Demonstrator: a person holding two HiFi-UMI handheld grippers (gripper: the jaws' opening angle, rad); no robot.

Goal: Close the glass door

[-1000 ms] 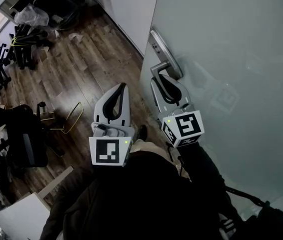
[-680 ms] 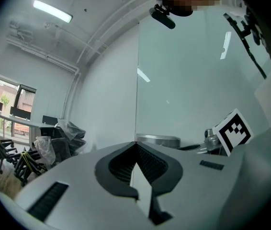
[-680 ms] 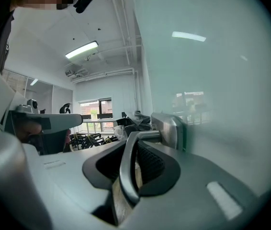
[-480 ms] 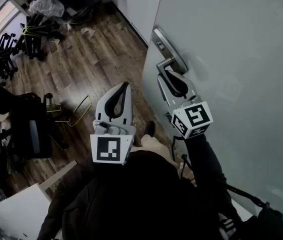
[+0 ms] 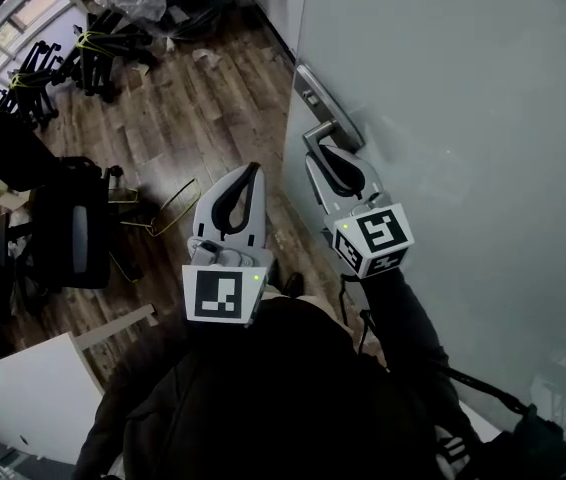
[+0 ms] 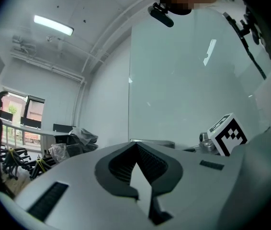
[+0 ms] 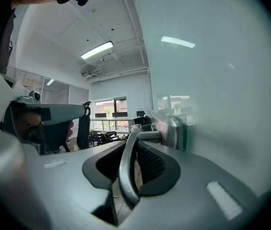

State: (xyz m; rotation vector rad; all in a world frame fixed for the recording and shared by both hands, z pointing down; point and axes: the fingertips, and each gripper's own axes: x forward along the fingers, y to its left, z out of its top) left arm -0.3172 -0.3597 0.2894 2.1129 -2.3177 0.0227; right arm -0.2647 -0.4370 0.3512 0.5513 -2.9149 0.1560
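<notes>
The silver metal lever handle point(image 5: 331, 131) of the frosted glass door point(image 5: 463, 118) is clamped by the right tool point(image 5: 328, 160), while the left tool point(image 5: 251, 171) is held empty, jaws together.

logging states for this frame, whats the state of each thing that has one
glass door: looks open, its edge standing free
door handle: gripped by the right gripper
right gripper: fingers shut on the door handle
left gripper: fingers shut, empty, off the door

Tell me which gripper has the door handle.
The right gripper: its jaws close on the door handle of the glass door. The left gripper hangs shut and empty, off the door.
</notes>
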